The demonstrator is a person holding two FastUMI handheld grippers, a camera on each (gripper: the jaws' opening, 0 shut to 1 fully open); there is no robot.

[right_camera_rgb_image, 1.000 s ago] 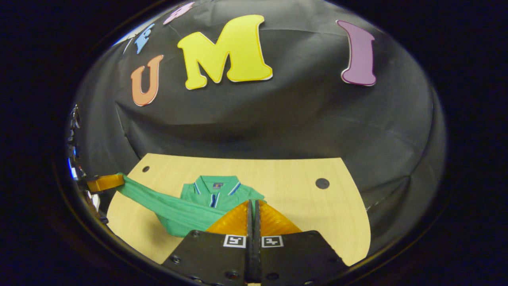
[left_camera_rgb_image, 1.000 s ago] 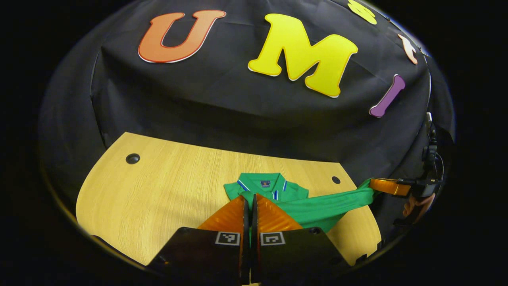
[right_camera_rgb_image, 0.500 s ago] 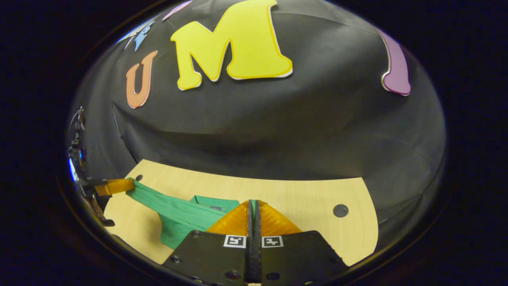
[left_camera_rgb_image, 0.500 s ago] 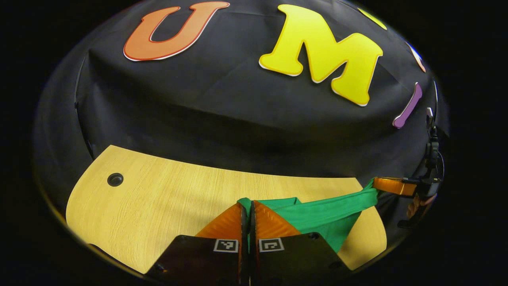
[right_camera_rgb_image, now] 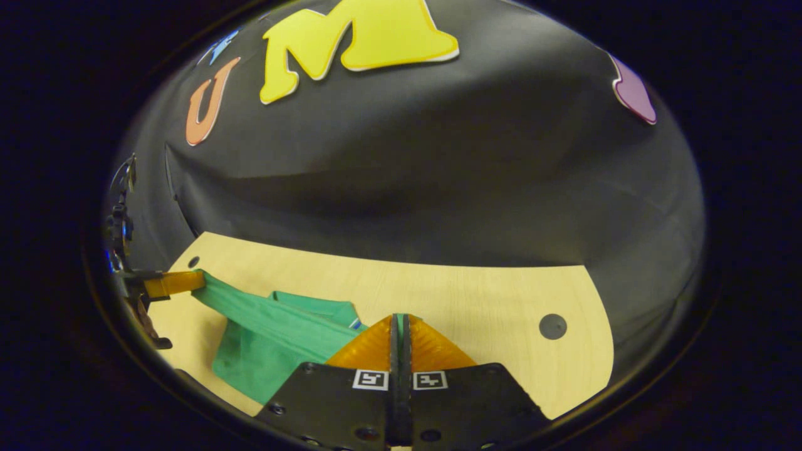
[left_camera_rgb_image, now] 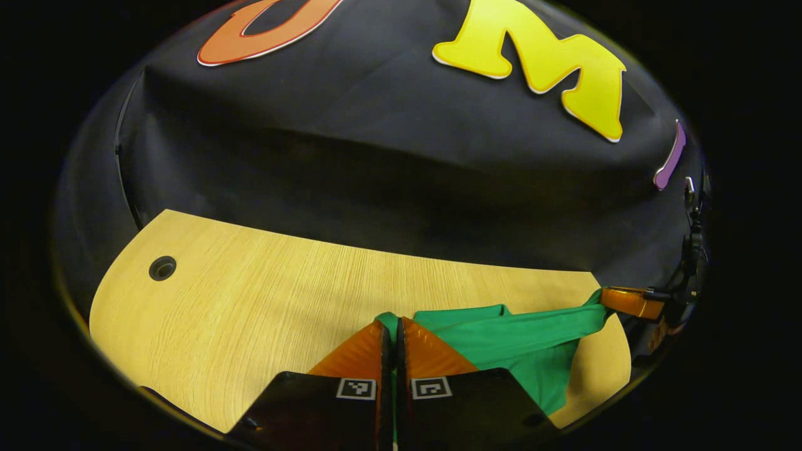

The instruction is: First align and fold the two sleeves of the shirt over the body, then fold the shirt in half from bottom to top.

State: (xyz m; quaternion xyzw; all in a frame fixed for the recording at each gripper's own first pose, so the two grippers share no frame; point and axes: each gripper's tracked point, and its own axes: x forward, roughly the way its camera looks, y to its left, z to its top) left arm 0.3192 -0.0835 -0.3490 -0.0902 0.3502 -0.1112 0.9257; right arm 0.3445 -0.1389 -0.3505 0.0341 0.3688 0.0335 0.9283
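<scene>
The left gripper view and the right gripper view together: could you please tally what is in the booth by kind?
Shirts: 1, the green shirt.
Grippers: 2, the left gripper and the right gripper, both clamped on the shirt.
Tables: 1, the wooden table.
Total: 4.

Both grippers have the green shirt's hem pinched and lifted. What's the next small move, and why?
Probably carry both grippers forward and lower the hem near the collar end. The left gripper and right gripper are each shut on the green shirt, whose edge is stretched between them above the wooden table, so the bottom-to-top fold looks unfinished.
</scene>
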